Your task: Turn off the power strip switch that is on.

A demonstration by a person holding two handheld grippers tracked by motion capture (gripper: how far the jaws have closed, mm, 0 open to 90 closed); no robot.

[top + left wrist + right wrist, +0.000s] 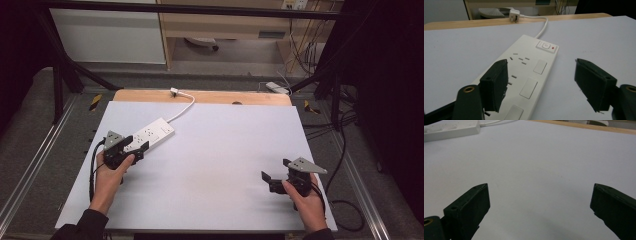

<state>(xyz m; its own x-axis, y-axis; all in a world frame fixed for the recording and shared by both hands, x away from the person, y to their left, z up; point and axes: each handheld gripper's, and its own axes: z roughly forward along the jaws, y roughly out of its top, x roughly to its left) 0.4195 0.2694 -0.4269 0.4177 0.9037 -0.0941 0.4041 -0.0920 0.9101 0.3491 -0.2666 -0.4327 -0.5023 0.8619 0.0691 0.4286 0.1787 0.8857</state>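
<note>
1. The white power strip (148,135) is laid flat on the white board (225,165) towards its far left, set at a slant; its near end is reached by the left gripper (136,143).
2. The left gripper (541,85) is held with its jaws spread wide, one jaw over the strip's near end and the other beyond its edge over bare board. Nothing is gripped: neither pad is seen pressing on the casing, so the strip is judged to be lying free.
3. The cord (543,26) is led off the far end to the plug (514,15), which lies unplugged on the wooden table edge (210,96). Slack is thus left for shifting the strip.
4. The right gripper (275,169) is kept well apart at the board's near right, wide open and empty, apparently held ready.
</note>
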